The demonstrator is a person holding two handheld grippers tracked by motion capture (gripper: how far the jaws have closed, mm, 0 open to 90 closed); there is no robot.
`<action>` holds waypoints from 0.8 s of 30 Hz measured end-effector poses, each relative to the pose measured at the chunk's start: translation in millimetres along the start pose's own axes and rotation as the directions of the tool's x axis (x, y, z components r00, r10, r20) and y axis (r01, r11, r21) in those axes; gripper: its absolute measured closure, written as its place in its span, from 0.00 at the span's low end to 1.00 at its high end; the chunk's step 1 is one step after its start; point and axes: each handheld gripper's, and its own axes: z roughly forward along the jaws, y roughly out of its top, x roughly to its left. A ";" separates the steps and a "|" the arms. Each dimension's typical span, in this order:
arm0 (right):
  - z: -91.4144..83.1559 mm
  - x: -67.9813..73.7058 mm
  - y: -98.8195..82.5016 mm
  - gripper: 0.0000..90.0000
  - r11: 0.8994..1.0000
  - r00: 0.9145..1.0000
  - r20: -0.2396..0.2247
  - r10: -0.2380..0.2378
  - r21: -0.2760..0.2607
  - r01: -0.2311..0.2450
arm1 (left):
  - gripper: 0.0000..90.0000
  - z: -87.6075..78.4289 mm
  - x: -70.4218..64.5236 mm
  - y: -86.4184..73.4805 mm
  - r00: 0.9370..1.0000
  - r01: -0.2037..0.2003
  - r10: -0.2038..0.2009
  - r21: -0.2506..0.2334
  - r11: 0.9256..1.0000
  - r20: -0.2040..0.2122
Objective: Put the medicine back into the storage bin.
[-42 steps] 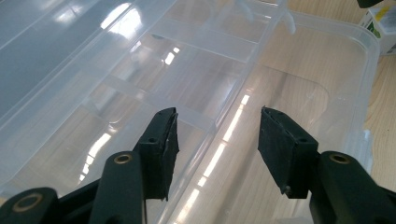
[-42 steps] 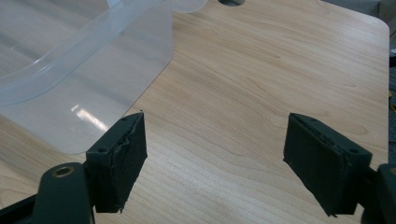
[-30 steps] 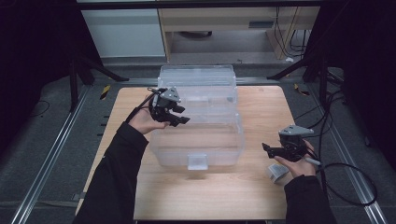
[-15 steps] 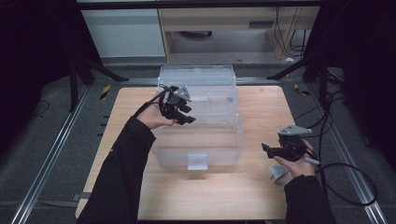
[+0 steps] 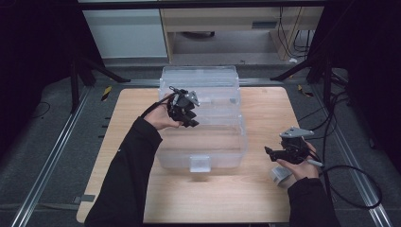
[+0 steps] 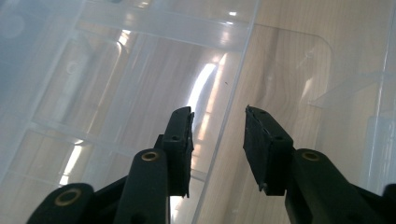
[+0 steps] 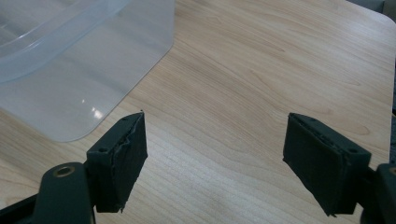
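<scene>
Clear plastic bin [image 5: 203, 123] sat on the desk [image 5: 265, 198], directly beneath my left gripper [image 5: 185, 109]; its jaws had just been narrowing, straddling an inner edge without pressing. My right gripper [image 5: 283, 153], nothing in its spread jaws, waited beside it.

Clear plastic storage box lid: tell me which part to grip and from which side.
Grip the lid by its thin free edge, coming from above on the person's left, where the left tool hovers. The edge is a narrow rib running between its open pads; the flat panels offer nothing to pinch.
</scene>
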 end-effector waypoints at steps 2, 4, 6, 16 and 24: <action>0.5 -0.1 -0.1 0.24 1.000 1.000 -0.003 0.002 0.002 -0.002 | 0.71 2.3 0.7 -0.3 1.000 -0.003 0.003 0.008 1.000 0.011; 0.9 0.2 -0.2 0.24 1.000 1.000 -0.001 0.001 0.004 -0.001 | 0.75 5.6 1.5 -0.6 1.000 -0.002 0.001 0.016 1.000 0.026; 1.1 0.5 -0.2 0.24 1.000 1.000 -0.002 0.000 0.006 0.000 | 0.77 6.7 1.8 -0.6 1.000 -0.002 0.002 0.019 1.000 0.029; 1.3 0.9 -0.1 0.24 1.000 1.000 -0.007 0.003 0.009 -0.003 | 0.82 11.0 1.1 2.7 0.999 -0.022 0.022 0.024 0.999 0.031; 1.2 0.7 -0.1 0.24 1.000 1.000 -0.006 0.002 0.008 -0.002 | 0.84 9.7 0.7 2.0 1.000 -0.025 0.025 0.028 0.999 0.018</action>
